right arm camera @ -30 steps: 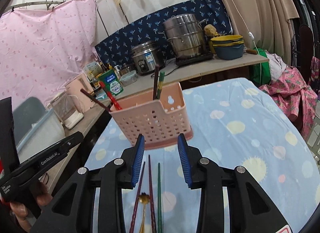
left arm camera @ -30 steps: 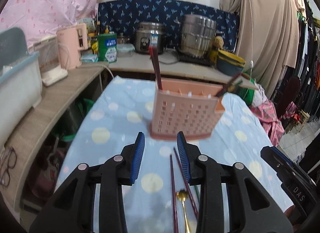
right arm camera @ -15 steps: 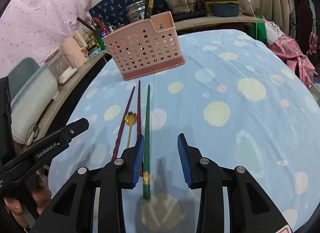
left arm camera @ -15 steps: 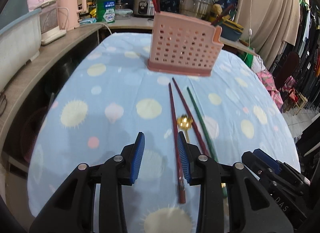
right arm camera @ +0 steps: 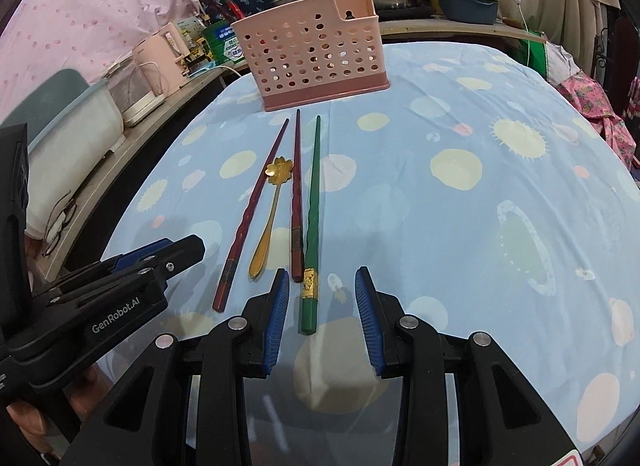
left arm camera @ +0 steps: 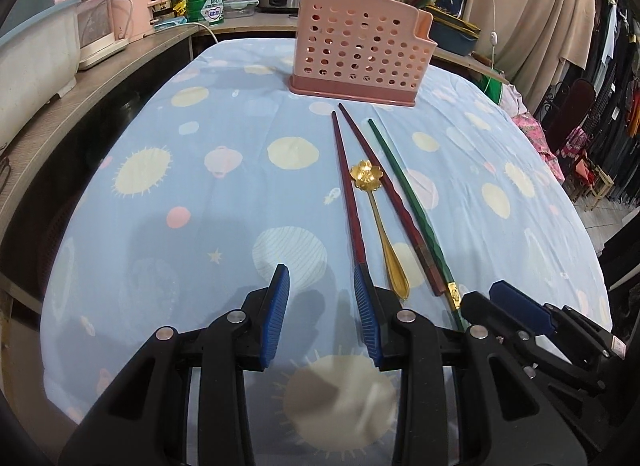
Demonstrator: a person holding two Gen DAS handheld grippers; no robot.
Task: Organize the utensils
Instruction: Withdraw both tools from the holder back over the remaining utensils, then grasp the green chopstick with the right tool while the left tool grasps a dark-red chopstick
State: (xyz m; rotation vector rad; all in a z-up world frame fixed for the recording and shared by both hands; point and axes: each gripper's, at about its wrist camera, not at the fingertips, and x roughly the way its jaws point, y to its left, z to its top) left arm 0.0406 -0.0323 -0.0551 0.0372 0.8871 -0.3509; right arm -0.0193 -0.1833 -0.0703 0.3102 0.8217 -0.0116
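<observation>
A table (left arm camera: pixel 224 113) with a light blue dotted cloth fills both views, and behind it a counter (left arm camera: pixel 132 53) carries pots and kitchen things. At the far part of the table stands the pink basket (left arm camera: pixel 362 59), upright, full of holes. Some chopsticks already stick out of its top, at its left and right ends, so I judge that part of the sorting is done. Four utensils are left on the cloth in front of the basket, near it but not touching it: two red chopsticks (left arm camera: pixel 347 185), a green chopstick (right arm camera: pixel 313 209) and a small gold spoon (left arm camera: pixel 376 213) with a flower-shaped bowl. They lie almost parallel and close together, the spoon between the two red ones, the green one at the right side. The left gripper (left arm camera: pixel 322 320) hangs low over the near end of the left red chopstick; its jaws are partly apart and hold nothing. The right gripper (right arm camera: pixel 322 316) has the thick end of the green chopstick between its blue pads (right arm camera: pixel 277 318), with free space on both sides, so nothing is gripped. The pick-up of these four is, I think, only starting.
</observation>
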